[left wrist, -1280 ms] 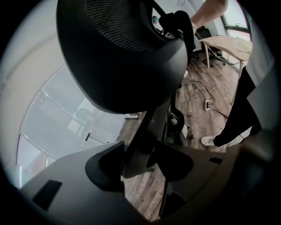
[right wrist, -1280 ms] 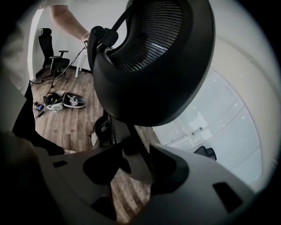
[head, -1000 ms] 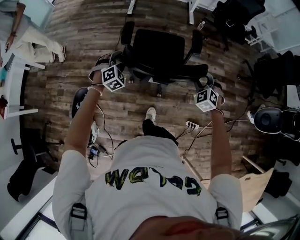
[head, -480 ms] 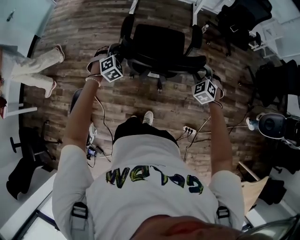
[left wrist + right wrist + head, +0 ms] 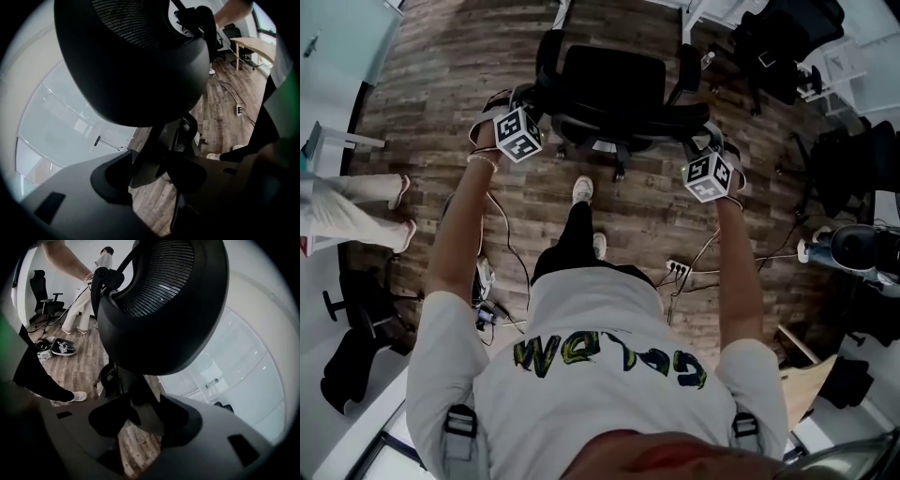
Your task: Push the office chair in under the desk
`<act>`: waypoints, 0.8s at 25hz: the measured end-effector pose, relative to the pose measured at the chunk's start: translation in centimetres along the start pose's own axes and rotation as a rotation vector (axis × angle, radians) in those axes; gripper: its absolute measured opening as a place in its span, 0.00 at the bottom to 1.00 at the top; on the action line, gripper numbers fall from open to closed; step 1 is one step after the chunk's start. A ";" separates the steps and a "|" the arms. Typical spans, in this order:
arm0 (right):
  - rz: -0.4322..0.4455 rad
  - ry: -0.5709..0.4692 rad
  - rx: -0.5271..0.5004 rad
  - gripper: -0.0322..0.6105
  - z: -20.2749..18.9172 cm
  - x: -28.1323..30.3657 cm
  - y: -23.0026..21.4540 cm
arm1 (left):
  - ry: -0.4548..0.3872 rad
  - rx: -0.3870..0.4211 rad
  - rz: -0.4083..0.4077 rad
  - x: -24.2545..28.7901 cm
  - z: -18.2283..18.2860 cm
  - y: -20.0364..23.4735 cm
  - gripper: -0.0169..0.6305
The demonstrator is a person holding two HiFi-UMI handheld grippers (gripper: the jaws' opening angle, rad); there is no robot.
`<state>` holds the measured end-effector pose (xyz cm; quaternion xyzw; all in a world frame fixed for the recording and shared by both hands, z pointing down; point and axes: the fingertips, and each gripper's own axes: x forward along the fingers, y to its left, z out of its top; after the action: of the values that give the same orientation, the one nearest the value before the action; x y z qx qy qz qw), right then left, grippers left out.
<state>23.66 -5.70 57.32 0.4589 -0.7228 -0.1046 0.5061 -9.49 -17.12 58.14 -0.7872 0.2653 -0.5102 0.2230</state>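
Office chair [image 5: 614, 89] (stiff, heavy, probably rolls easily); fingers of left gripper [image 5: 147, 173] and right gripper [image 5: 145, 420] clamp its backrest [image 5: 159, 301], 2 sound holds.

The black mesh back of the office chair [image 5: 136, 61] fills the view from 10 to 1 o'clock. At 6 o'clock the left hand-held gripper [image 5: 157, 171] grips a dark part of the chair frame between its jaws. At 3 o'clock a power strip [image 5: 239, 110] lies on the wooden floor [image 5: 225, 93].
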 end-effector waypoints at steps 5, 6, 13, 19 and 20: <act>-0.001 0.005 0.017 0.37 0.7 2.7 -2.2 | 0.001 0.007 0.003 2.9 0.1 2.9 0.38; 0.001 0.002 0.018 0.37 1.0 3.3 -2.7 | -0.001 0.008 0.002 3.5 0.0 3.6 0.38; -0.003 0.012 0.024 0.37 2.8 7.6 -5.8 | -0.021 0.008 -0.004 7.3 -0.4 8.0 0.38; -0.001 0.035 0.034 0.37 4.5 11.9 -9.0 | -0.025 0.016 -0.008 11.3 -0.8 12.4 0.38; -0.004 0.038 0.036 0.37 4.6 12.6 -9.5 | -0.028 0.017 -0.003 12.0 -0.7 13.2 0.39</act>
<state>24.26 -22.09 57.31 0.4714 -0.7139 -0.0840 0.5109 -8.60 -34.92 58.42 -0.7928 0.2567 -0.5015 0.2324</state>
